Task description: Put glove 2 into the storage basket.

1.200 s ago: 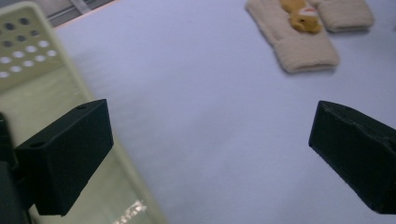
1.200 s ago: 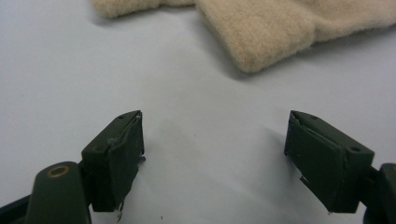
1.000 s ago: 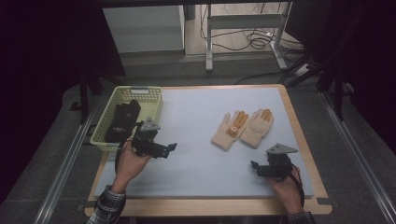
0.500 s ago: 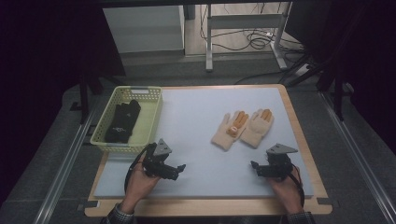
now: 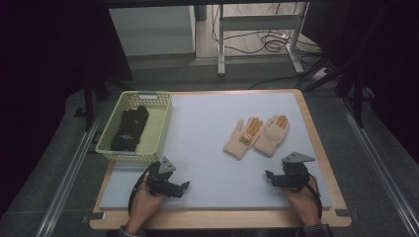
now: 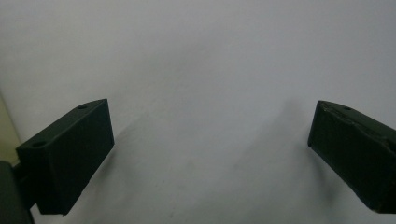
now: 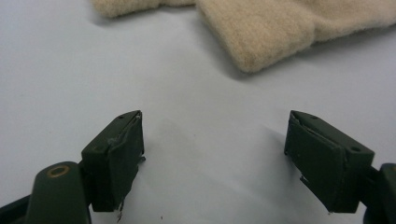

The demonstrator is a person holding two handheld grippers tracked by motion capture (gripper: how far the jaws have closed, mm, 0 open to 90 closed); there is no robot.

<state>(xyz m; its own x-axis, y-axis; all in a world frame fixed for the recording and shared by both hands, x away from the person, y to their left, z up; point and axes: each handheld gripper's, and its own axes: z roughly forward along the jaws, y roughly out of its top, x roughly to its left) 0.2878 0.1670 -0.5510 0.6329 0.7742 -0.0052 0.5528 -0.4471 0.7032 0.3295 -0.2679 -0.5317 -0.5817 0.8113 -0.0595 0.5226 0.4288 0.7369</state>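
Note:
Two cream gloves with orange fingertips (image 5: 257,135) lie side by side on the pale blue mat (image 5: 207,128), right of centre. Their cuffs (image 7: 261,28) show at the top of the right gripper view. My right gripper (image 5: 269,176) rests on the mat just in front of them, open, nothing between its jaws (image 7: 212,154). Dark gloves (image 5: 129,129) lie in a yellow-green basket (image 5: 158,129) at the left. My left gripper (image 5: 184,186) sits on the mat in front of the basket, open and empty (image 6: 210,154).
The mat lies on a wooden table (image 5: 321,148). Metal rails (image 5: 64,182) run along both sides of the table. A white cabinet (image 5: 153,29), table legs and cables (image 5: 267,42) stand on the floor beyond the far edge.
My left gripper has pulled back from the basket's front corner toward the near edge of the mat and set down there. The right gripper has stayed put.

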